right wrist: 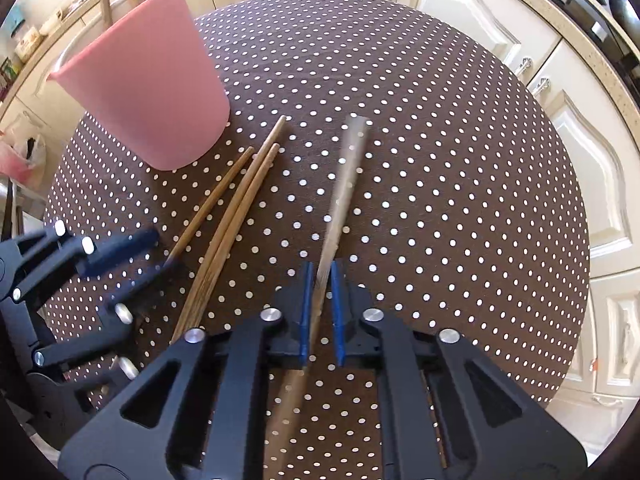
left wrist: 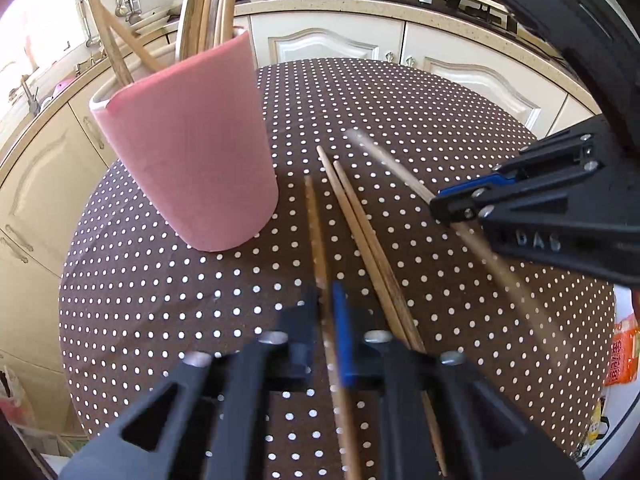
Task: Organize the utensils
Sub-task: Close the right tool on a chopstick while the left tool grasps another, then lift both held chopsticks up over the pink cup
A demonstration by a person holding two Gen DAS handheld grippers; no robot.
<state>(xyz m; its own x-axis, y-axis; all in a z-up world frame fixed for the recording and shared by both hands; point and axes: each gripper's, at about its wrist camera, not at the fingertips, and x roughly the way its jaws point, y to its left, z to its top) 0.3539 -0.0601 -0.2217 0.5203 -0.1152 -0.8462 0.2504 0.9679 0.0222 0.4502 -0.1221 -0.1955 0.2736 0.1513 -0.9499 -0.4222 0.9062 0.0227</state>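
Chopsticks [right wrist: 224,216], slim brown wood, are lying beside the pink cup [right wrist: 148,92]. The right gripper [right wrist: 320,312], lettered "DAS", is clamping a blurred chopstick [right wrist: 340,200]; the left gripper [left wrist: 326,332] is pinching another chopstick [left wrist: 316,232].

Raised letters reading "DAS" stand on the right tool [left wrist: 454,204]'s black finger, seen from the left wrist.

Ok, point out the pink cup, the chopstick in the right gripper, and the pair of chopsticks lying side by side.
pink cup [right wrist: 156,92], right wrist view, middle of its outer wall.
chopstick in the right gripper [right wrist: 340,204], right wrist view, mid-shaft, blurred.
pair of chopsticks [left wrist: 360,216], left wrist view, on one shaft.
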